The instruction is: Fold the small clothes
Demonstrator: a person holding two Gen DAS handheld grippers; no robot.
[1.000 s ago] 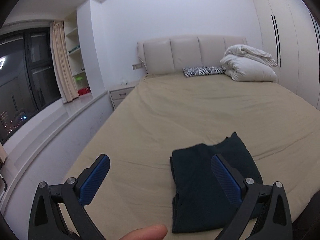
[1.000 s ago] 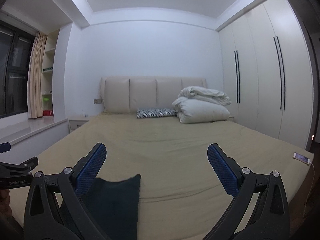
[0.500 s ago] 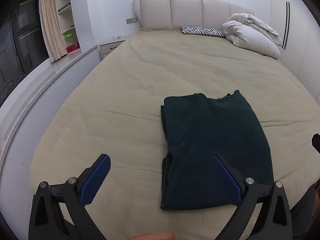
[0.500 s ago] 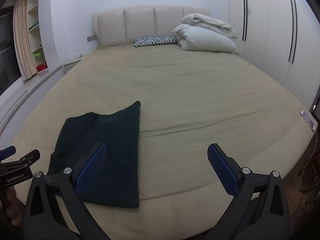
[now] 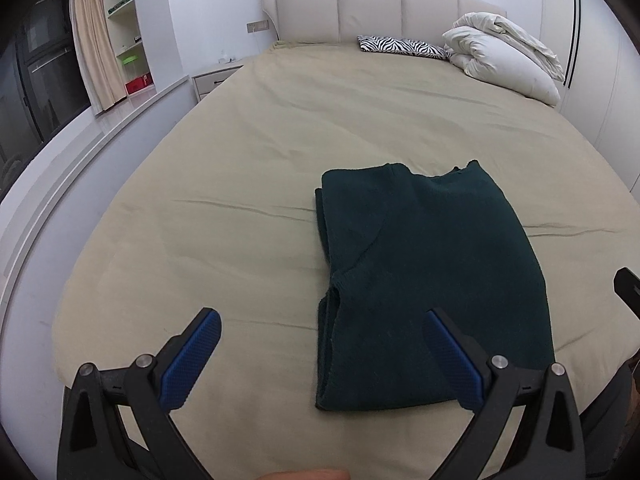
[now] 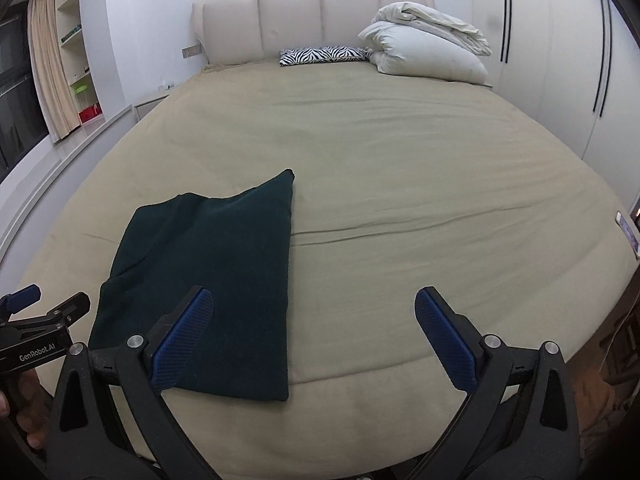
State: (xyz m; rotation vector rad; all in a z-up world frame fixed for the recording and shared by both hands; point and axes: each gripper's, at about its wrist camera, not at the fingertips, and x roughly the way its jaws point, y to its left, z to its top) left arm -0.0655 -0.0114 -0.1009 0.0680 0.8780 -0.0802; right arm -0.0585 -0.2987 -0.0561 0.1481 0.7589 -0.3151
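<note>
A dark green garment lies folded into a rough rectangle on the beige bed, near the foot edge — its layered fold edges show along its left side, and the neckline end points toward the headboard.

The left claw hangs above the foot of the bed with its blue-padded jaws spread wide and nothing between them; its right pad sits over the garment's near corner in the left wrist view, though contact cannot be told.

The right claw is likewise spread wide and empty, hovering just to the right of the garment — its left pad overlaps the cloth's near edge in that view.

At the head of the bed a zebra-print pillow lies beside a bundled white duvet. A phone rests at the bed's right edge.
</note>
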